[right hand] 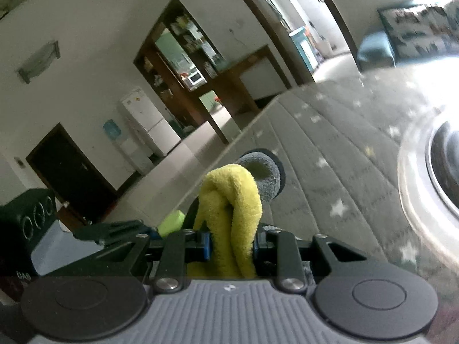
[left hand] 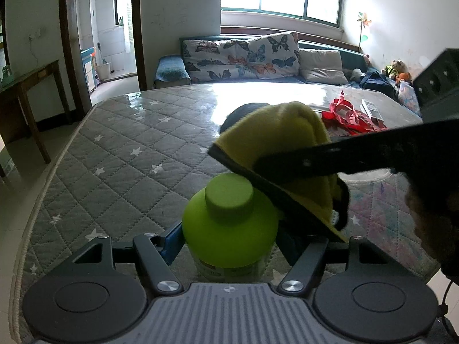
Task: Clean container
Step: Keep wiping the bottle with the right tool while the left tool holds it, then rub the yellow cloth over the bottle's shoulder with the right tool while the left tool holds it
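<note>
A container with a bright green lid (left hand: 229, 223) stands upright on the quilted surface, and my left gripper (left hand: 231, 246) is shut on its body with the blue pads on either side. My right gripper (right hand: 232, 243) is shut on a bunched yellow cloth (right hand: 238, 197). In the left wrist view the yellow cloth (left hand: 275, 134) hangs just above and to the right of the lid, held by the right gripper's black fingers (left hand: 315, 162). Whether the cloth touches the lid I cannot tell. A corner of the green lid (right hand: 172, 222) shows left of the cloth in the right wrist view.
The grey star-patterned quilted surface (left hand: 129, 149) stretches ahead and left. A shiny metal bowl (right hand: 430, 172) sits to the right. Red ribbon (left hand: 350, 117) and a small box (left hand: 370, 109) lie farther back right. A sofa (left hand: 243, 57) stands behind, a wooden table (left hand: 28, 86) at left.
</note>
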### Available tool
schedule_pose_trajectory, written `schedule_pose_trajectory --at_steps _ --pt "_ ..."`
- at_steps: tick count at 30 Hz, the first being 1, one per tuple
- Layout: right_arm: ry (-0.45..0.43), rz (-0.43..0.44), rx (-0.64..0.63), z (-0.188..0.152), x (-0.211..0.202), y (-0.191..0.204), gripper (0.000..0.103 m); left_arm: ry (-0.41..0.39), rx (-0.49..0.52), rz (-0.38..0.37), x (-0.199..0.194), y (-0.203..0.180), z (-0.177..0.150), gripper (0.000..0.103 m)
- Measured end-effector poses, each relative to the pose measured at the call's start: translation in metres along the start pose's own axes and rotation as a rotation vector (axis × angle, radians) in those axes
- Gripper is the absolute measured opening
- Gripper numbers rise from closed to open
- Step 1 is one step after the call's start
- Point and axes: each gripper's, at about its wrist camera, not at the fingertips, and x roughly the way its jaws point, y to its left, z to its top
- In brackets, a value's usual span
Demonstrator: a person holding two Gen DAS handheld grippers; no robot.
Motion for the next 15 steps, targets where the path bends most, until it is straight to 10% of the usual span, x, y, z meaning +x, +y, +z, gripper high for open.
schedule_pose_trajectory --at_steps 15 --pt "0.093 -0.043 0.081 -0.006 0.048 -0.033 0.025 0.003 -0.006 0.001 -0.002 0.002 -0.002 0.072"
